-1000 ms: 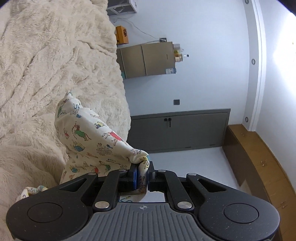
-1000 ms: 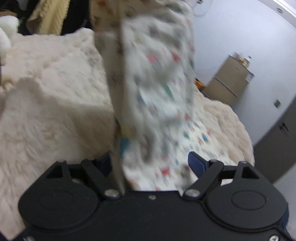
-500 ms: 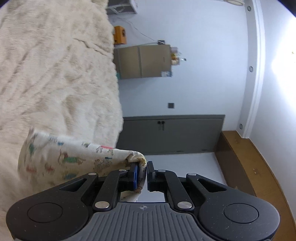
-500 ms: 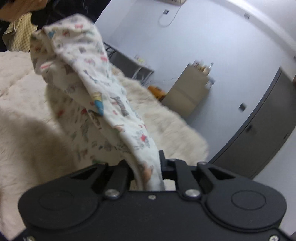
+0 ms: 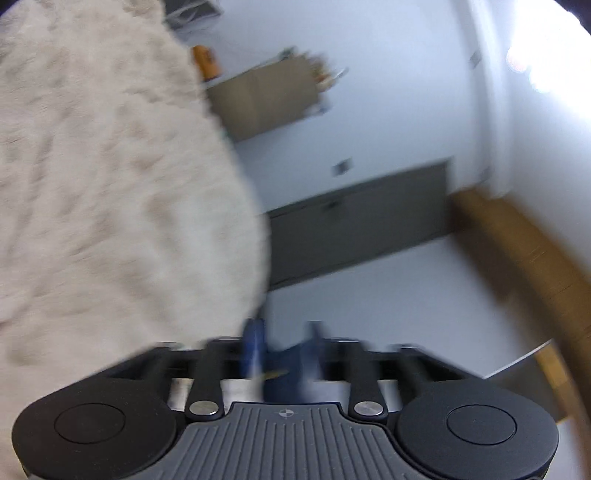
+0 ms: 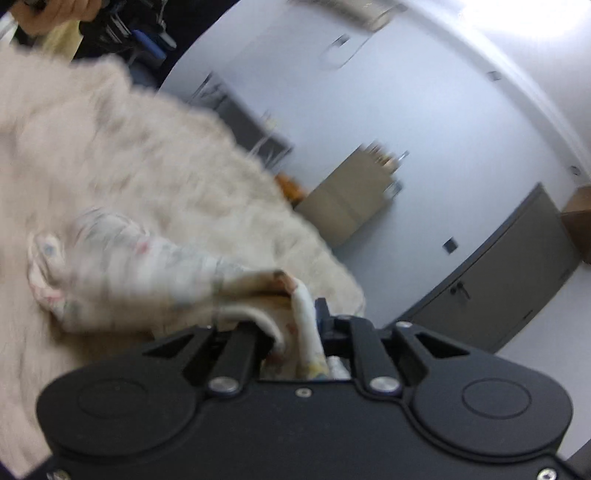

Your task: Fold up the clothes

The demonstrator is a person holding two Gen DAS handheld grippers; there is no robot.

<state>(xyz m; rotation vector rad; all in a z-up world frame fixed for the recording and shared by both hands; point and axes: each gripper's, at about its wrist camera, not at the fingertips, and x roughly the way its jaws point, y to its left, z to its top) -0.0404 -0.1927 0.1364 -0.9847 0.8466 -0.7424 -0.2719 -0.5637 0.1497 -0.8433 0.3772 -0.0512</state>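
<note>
A white garment [image 6: 140, 266] printed with small colourful cartoons trails leftward over the fluffy cream blanket [image 6: 110, 166] in the right wrist view. My right gripper [image 6: 295, 325] is shut on the garment's near edge. My left gripper [image 5: 282, 339] shows blue pads slightly apart with no cloth between them; it hovers at the blanket's edge [image 5: 110, 184]. Both views are motion-blurred. The garment is not in the left wrist view.
A tan cabinet [image 6: 351, 199] stands against the white wall, with grey low cupboards [image 6: 498, 288] along it. A wooden bench [image 5: 524, 258] runs along the right in the left wrist view. A person's hand [image 6: 55, 14] shows at the top left in the right wrist view.
My left gripper has let go of the garment and its pads have parted. The garment has dropped from hanging high to lying on the blanket, still held by my right gripper.
</note>
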